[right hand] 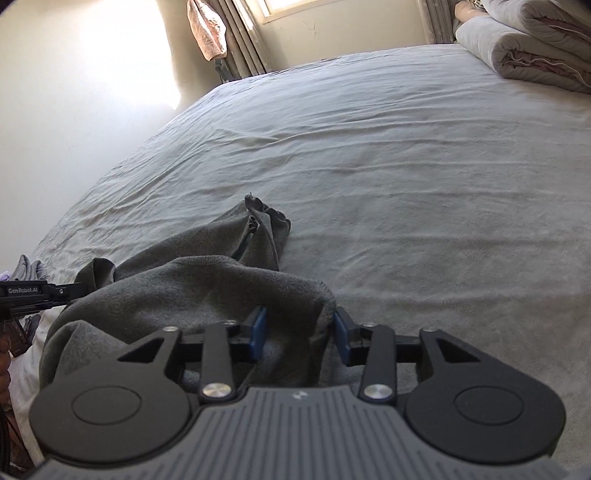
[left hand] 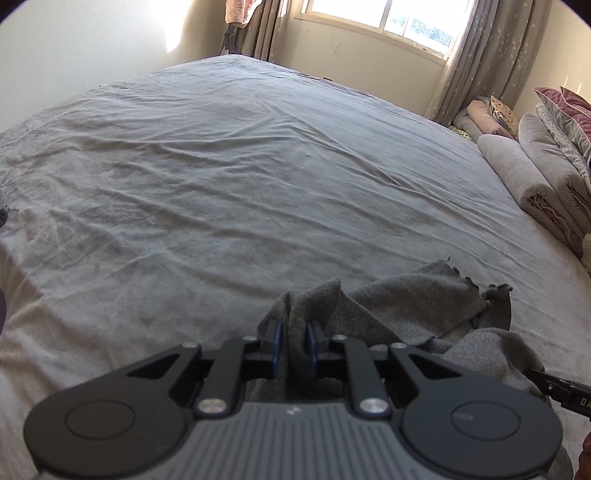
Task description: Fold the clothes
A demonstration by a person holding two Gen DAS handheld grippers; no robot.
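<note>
Sunlit bedroom: a wide bed (left hand: 221,166) under a creased pale grey sheet fills both views, with a window (left hand: 369,14) and patterned curtains (left hand: 480,55) at the top of the left wrist frame and rolled grey quilts (left hand: 517,173) stacked along the right edge.

Both of my tools tilt downward over the near edge of the bed, side by side. The left gripper (left hand: 293,332) sits at lower centre of its view. Its jaws are nearly closed, the blue pads (left hand: 277,338) pinching an upright fold of the grey garment (left hand: 406,306). From that pinch the cloth runs away to the right of the frame and ends in a ragged, crumpled edge.

The right gripper (right hand: 299,325) sits low in its own view with its jaws partly apart. A bunched edge of the same garment lies between the pads, but I see no squeeze on it, and the right-hand pad looks just clear of the cloth.

In the right wrist view the garment lies on the sheet from the lower centre towards the left. Its long axis slants up to a narrow, twisted tip near mid-frame. It is a soft, fuzzy, dark grey knit or fleece, loosely heaped in thick folds. The other tool's black arm reaches in at the left edge, touching the cloth.
</note>
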